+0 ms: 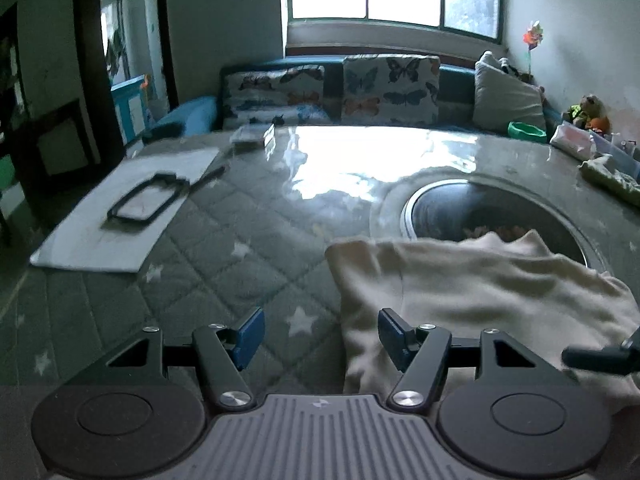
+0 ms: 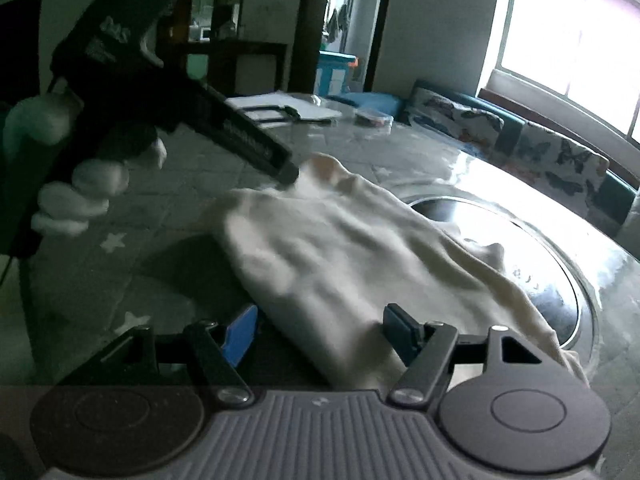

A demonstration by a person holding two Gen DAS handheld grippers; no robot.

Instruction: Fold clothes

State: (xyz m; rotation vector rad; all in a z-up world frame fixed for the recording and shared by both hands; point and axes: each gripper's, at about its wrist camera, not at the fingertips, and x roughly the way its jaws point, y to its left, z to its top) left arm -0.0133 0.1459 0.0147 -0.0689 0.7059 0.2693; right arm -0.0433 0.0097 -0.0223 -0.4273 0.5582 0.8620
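Note:
A cream garment [image 1: 472, 292] lies folded and rumpled on the quilted grey star-patterned table cover [image 1: 224, 264], partly over a round metal basin [image 1: 472, 208]. My left gripper [image 1: 320, 336] is open and empty, its jaws straddling the garment's near left edge. In the right wrist view the same garment [image 2: 344, 252] spreads ahead of my right gripper [image 2: 320, 336], which is open, its jaws wide apart over the near corner of the cloth. The left gripper's body [image 2: 168, 92], held by a white-gloved hand [image 2: 76, 196], reaches to the garment's far corner.
A white board [image 1: 120, 216] with a black frame on it lies at the table's left. A clear box [image 1: 252, 136] sits at the far edge. A sofa with butterfly cushions [image 1: 388, 88] stands behind. A green bowl [image 1: 526, 130] and clutter lie far right.

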